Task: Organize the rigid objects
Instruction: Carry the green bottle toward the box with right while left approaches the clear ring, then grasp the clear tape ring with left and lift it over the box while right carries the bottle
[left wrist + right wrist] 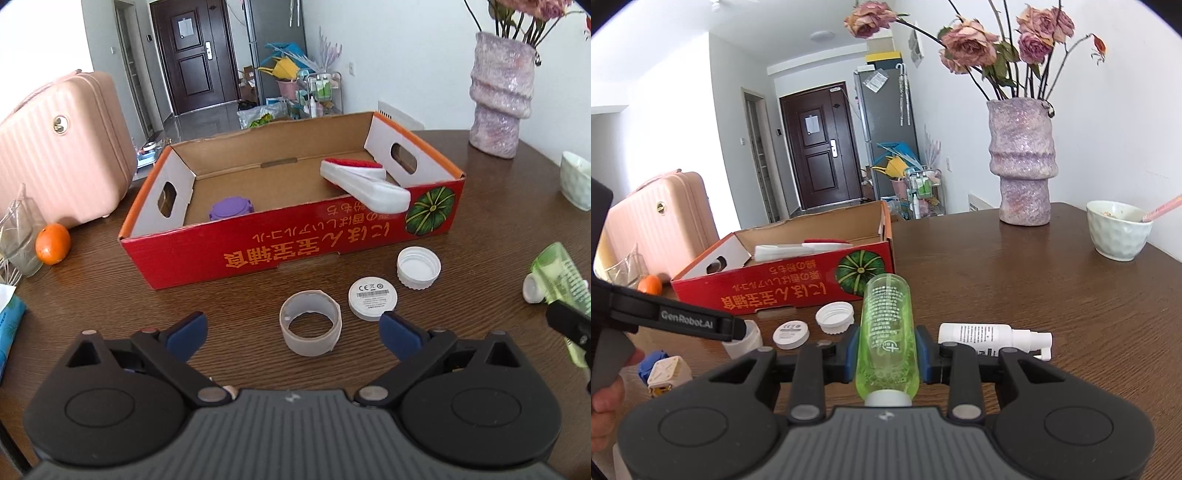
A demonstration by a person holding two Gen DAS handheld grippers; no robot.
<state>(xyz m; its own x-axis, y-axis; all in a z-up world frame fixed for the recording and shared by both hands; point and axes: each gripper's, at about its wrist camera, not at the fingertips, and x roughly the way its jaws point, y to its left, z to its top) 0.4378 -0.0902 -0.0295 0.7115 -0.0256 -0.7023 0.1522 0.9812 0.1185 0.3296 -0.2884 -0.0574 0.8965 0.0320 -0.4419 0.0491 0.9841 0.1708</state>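
The right gripper (886, 350) was clenched on a green bottle (886, 332), held above the wooden counter (1015, 277) near the red cardboard box (295, 254). The left gripper (291, 332) stood released, its blue pads wide apart over a tape ring (310, 323). A round white disc (373, 297) and a white screw cap (419, 267) lay just right of the ring. Inside the box sat a purple lid (231, 208) and a white and red brush-like tool (365, 182). A white spray bottle (993, 338) lay right of the green bottle.
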